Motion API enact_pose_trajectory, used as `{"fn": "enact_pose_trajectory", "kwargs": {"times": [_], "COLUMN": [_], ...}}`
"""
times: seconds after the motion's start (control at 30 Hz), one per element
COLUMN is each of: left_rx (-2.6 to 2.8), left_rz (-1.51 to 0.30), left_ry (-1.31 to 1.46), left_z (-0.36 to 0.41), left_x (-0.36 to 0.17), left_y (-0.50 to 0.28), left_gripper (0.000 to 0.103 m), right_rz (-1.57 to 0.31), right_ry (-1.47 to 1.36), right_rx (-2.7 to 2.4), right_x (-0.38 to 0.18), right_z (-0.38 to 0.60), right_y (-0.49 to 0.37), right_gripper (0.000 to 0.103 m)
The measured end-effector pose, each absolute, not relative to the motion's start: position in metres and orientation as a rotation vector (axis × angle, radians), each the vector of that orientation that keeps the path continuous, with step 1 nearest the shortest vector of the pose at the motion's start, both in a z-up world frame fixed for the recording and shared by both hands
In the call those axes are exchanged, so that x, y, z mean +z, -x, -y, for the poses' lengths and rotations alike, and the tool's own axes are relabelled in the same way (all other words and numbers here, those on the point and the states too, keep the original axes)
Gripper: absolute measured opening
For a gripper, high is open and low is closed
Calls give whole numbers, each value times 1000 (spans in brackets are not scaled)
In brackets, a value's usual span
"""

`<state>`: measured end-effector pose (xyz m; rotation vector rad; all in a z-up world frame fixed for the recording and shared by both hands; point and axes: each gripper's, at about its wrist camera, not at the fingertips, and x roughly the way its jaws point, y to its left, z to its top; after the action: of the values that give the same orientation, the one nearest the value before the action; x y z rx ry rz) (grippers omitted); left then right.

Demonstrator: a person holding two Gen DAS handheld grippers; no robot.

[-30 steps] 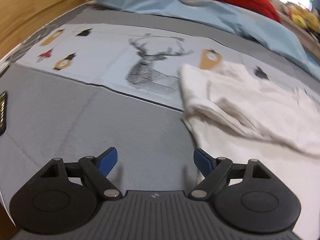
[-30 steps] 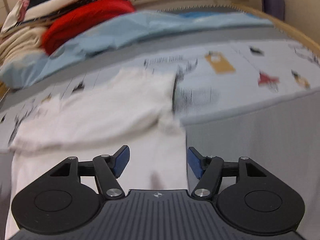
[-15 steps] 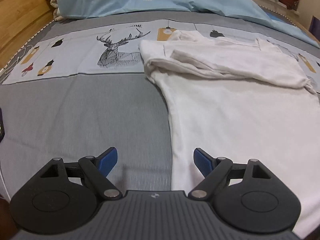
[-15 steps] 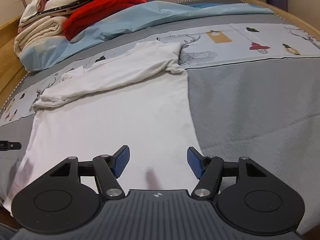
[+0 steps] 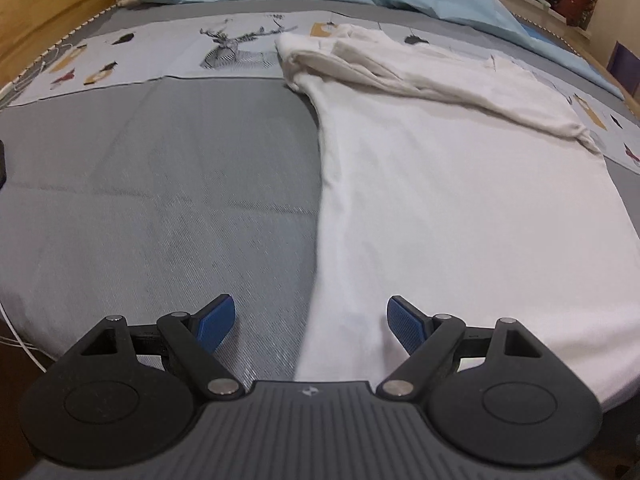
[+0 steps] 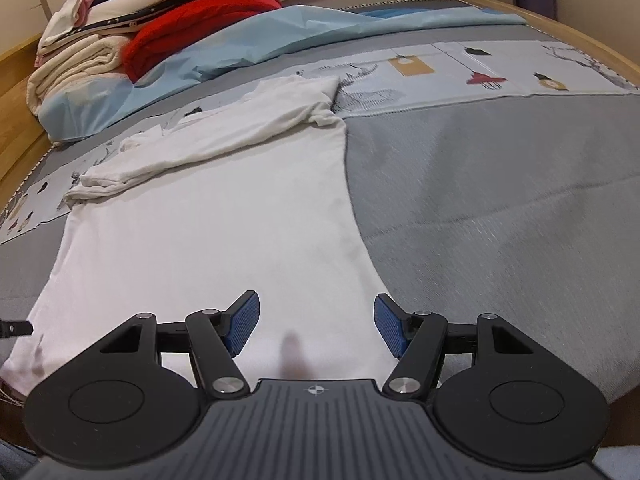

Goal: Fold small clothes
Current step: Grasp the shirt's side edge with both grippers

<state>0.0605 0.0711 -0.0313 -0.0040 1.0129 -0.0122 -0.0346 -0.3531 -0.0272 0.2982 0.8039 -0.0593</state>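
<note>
Shirt (image 5: 460, 184) flat on bed cover (image 5: 180, 184); sleeves folded across top; bedding pile (image 6: 120, 40) behind.

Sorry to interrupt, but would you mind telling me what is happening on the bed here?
A person with a handheld claw in each hand is folding a white T-shirt laid out on the grey bedspread. Its sleeves are already folded across the top. The left claw and the right claw are both open near the shirt's bottom hem, at its two corners, gripping nothing.
</note>
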Motion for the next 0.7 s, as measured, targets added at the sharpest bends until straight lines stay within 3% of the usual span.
{"fn": "enact_pose_trajectory", "kwargs": {"times": [0.3, 0.57, 0.7], "left_rx": [-7, -30, -40], "left_rz": [-1046, -1058, -1064], "left_ry": [-20, -20, -16], "left_z": [-70, -72, -71], "left_x": [-44, -48, -51], "left_y": [-59, -57, -55], "left_gripper": [87, 100, 102], "right_rz": [-822, -872, -882], "right_ry": [-300, -315, -312], "right_rx": [-90, -97, -85], "right_x": [-34, -43, -48], "right_z": [363, 369, 371], "right_y": [43, 40, 39], "right_gripper": [65, 67, 68]}}
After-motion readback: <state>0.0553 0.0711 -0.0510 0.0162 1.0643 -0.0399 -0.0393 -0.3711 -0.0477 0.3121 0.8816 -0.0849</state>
